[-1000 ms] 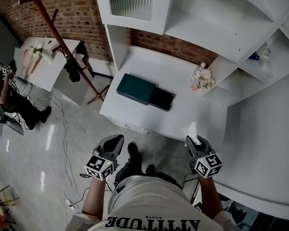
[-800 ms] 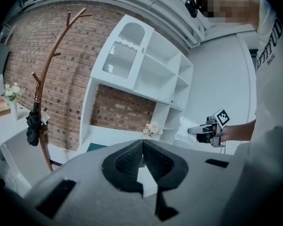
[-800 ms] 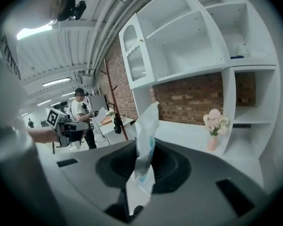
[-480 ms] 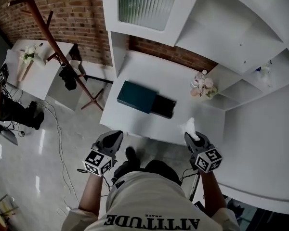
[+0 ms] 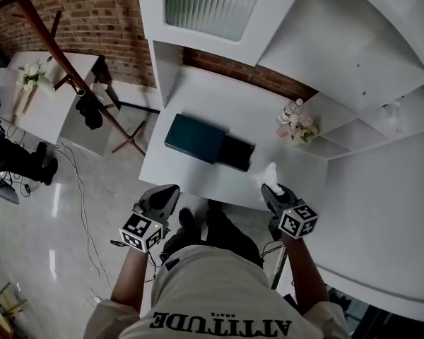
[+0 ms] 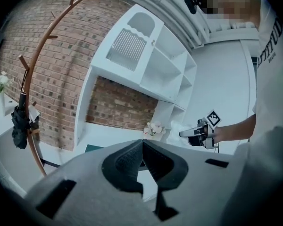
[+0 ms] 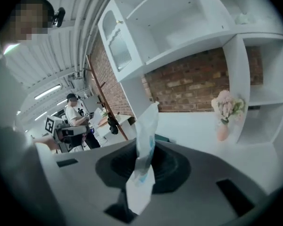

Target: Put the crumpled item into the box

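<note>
A dark teal box point(image 5: 196, 137) lies on the white table point(image 5: 219, 101), with a black open part point(image 5: 237, 152) at its right end. My right gripper point(image 5: 271, 191) hangs over the table's front edge, just right of the box, shut on a crumpled white item point(image 5: 268, 173). In the right gripper view the item point(image 7: 146, 126) sticks up from between the jaws of the right gripper point(image 7: 144, 147). My left gripper point(image 5: 166, 195) is just short of the table's front edge, left of the box. The left gripper's point(image 6: 142, 142) pads meet with nothing between them.
A small vase of pink flowers point(image 5: 295, 119) stands at the table's back right. White shelves point(image 5: 353, 69) rise behind and to the right. A wooden coat stand point(image 5: 71, 76) and another white table point(image 5: 46, 94) are at the left, with a person point(image 5: 14, 157) beyond.
Both grippers have moved forward toward the table. The right one, still holding the crumpled item, now reaches over the front edge near the box.
</note>
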Demonstrator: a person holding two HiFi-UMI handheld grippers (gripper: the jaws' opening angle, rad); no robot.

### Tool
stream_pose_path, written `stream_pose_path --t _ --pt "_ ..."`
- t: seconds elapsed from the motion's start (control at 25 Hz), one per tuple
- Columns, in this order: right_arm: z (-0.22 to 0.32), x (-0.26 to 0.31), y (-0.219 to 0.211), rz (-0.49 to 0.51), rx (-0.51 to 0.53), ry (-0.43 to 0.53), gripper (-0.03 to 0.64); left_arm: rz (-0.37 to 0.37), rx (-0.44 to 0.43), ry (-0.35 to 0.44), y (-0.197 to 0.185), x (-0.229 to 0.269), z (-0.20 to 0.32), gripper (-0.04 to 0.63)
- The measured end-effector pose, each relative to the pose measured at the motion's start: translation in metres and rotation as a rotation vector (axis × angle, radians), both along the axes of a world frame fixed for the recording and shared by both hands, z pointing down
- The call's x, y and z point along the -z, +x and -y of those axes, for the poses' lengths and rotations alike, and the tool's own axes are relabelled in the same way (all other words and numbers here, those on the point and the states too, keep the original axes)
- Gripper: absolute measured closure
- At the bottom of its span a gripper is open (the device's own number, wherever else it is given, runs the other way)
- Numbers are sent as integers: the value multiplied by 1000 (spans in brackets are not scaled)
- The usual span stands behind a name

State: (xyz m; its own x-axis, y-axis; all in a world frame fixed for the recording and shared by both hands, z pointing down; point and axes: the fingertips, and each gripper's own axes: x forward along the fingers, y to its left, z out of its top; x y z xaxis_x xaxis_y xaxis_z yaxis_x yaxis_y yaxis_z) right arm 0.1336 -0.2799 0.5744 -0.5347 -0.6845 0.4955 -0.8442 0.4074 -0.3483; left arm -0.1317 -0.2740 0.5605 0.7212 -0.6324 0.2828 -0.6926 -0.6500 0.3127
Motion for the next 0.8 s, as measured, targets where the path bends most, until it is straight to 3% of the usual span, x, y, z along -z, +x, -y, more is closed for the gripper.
stream_pose_path --t 0.24,0.52,0.8 --pt "31 -27 9 51 27 -66 541 18 44 -16 11 -2 25 569" --pt "75 -71 4 68 138 -152 541 17 131 -54 27 -9 53 569" --pt "108 -134 -11 71 254 -298 541 45 176 -108 39 -26 63 569"
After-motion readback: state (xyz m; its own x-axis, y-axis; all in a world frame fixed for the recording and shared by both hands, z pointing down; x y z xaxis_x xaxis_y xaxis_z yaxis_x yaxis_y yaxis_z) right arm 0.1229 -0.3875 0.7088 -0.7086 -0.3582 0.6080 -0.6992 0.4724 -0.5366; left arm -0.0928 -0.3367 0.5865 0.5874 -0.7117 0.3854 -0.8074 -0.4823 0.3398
